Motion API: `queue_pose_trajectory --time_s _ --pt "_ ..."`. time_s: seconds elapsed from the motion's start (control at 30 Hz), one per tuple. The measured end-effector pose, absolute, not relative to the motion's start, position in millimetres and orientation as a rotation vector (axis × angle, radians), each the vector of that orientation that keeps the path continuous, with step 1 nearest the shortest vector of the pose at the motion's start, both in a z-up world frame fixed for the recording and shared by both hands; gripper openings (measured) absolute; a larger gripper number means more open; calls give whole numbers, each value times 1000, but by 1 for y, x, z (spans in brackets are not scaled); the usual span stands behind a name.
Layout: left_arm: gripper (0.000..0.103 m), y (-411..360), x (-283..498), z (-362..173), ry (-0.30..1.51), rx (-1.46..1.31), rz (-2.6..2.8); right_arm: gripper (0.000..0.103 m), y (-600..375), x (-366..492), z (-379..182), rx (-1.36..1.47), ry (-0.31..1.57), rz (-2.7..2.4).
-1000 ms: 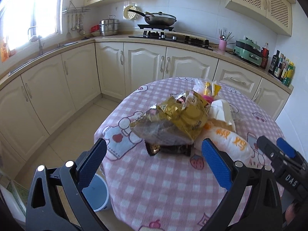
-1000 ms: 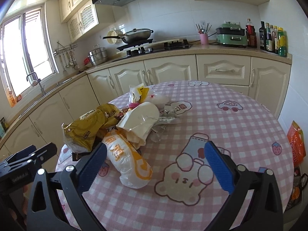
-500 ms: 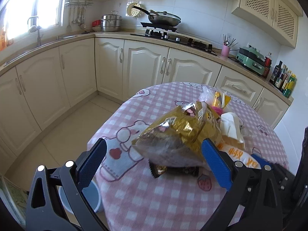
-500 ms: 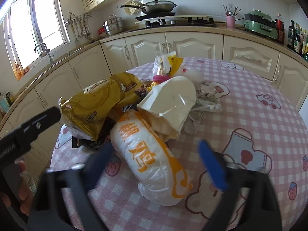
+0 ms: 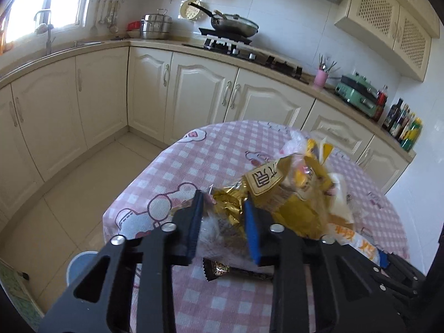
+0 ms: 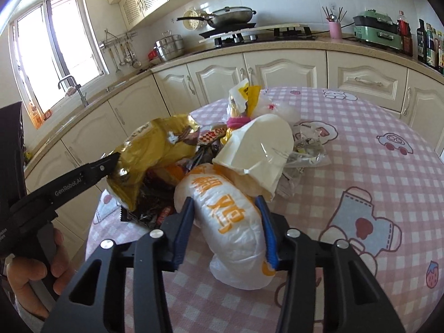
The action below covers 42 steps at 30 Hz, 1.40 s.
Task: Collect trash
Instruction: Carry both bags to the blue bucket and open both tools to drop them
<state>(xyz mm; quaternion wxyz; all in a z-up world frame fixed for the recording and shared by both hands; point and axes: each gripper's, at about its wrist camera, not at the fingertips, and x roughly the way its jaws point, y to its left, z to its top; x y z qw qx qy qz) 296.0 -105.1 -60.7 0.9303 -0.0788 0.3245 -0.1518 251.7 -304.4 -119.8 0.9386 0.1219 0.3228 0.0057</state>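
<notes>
Between right gripper (image 6: 226,227) pads, white bag (image 6: 230,227) lengthwise, pointing away

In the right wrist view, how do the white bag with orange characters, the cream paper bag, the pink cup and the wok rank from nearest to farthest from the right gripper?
1. White bag with orange characters, between the right gripper fingers.
2. Cream paper bag, just behind it.
3 and 4. Pink cup and wok, both on the far counter; too close to rank.
</notes>
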Motion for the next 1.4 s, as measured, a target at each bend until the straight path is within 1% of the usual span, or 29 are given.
queue_pose_trajectory --time_s 0.07,0.17,0.3,0.47,0.6,0.73,0.83,1.0,1.17,1.3,1.4 --pt "17 -99 287 -54 631 -190 -323 37 -304 244 -115 250 642 13" --pt "14 -91 270 -41 578 -215 -329 34 -301 233 -106 242 612 6" --pt "13 -76 246 -22 512 -253 -329 33 -294 217 -91 231 576 -3" --pt "13 -46 227 -10 474 -282 -275 33 -273 193 -66 217 504 21" --pt "13 -7 213 -16 490 -286 -183 32 -237 188 -49 186 471 95" --pt "14 45 207 -34 536 -299 -54 32 -182 201 -48 152 471 200" --pt "14 91 208 -61 613 -310 124 32 -137 218 -59 138 491 277" --pt "14 142 225 -115 753 -304 289 32 -53 256 -98 83 551 398" --pt "14 171 261 -158 863 -300 339 32 14 302 -152 43 655 460" --pt "15 181 294 -188 929 -281 358 32 43 336 -191 24 729 467" --pt "15 187 302 -220 989 -256 382 32 58 356 -220 8 774 453"
